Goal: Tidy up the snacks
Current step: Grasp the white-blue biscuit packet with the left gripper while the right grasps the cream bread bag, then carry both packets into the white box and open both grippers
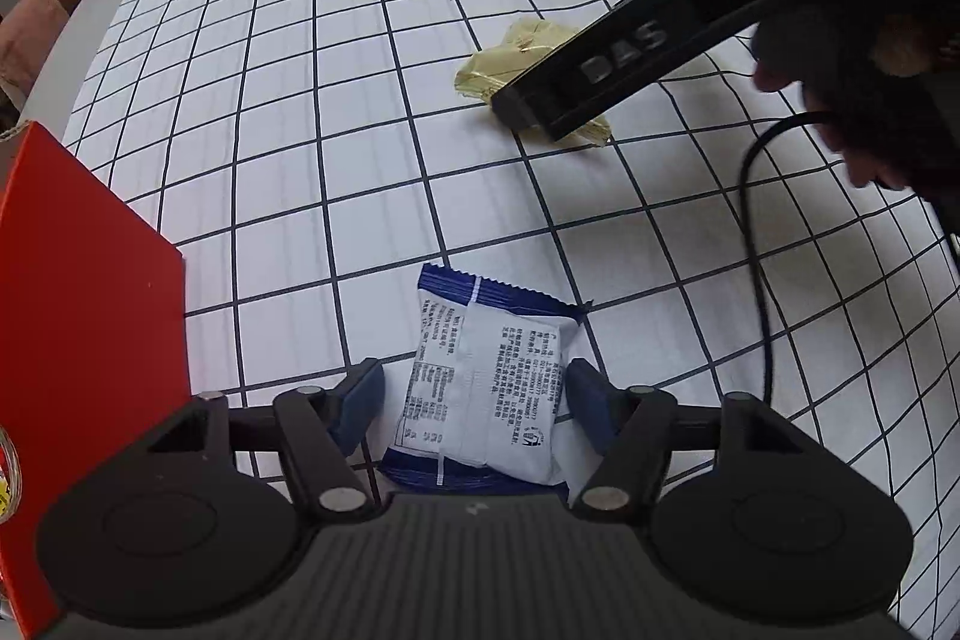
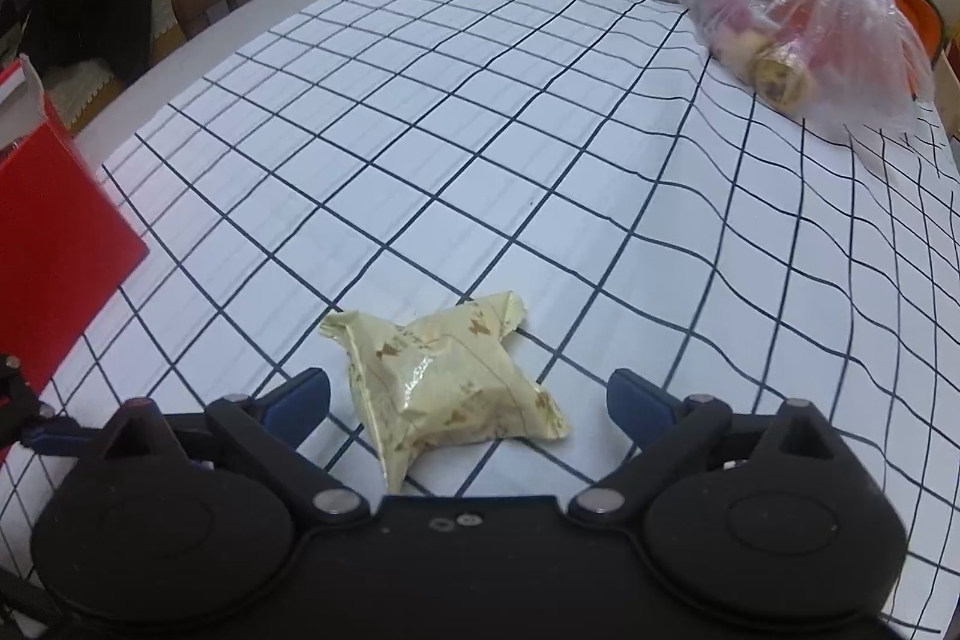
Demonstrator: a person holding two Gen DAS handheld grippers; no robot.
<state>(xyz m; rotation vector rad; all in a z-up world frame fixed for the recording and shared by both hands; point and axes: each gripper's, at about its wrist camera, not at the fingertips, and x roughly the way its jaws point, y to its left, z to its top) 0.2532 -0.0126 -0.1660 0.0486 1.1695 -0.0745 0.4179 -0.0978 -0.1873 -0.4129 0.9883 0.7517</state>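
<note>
Snacks lie on a table covered by a white cloth [image 2: 480, 130] printed with a dark grid. Seen from the left wrist, a blue and white snack packet [image 1: 486, 394] rests flat on the cloth between the two blue-tipped fingers of the left gripper [image 1: 477, 400]. That tool is spread wide; its right fingertip sits just beside the packet's edge, perhaps touching, while the left fingertip stands clear of it, so nothing is clamped. A red box [image 1: 78, 340] stands just to the left of this gripper. Farther ahead and to the right, the black body of the other tool reaches down over a second snack. Seen from the right wrist, that second snack is a pale yellow wrapped packet [image 2: 450, 394], crumpled and pinched at its corners, lying on the cloth between the fingers of the right gripper [image 2: 468, 400]. This tool is also wide open, with both blue fingertips well clear of the wrapper on either side, so it holds nothing. Far ahead and to the right of the right gripper, two clear plastic bags [image 2: 810, 16] holding more wrapped food sit on the cloth. The red box shows at the left edge, beside this gripper.
</note>
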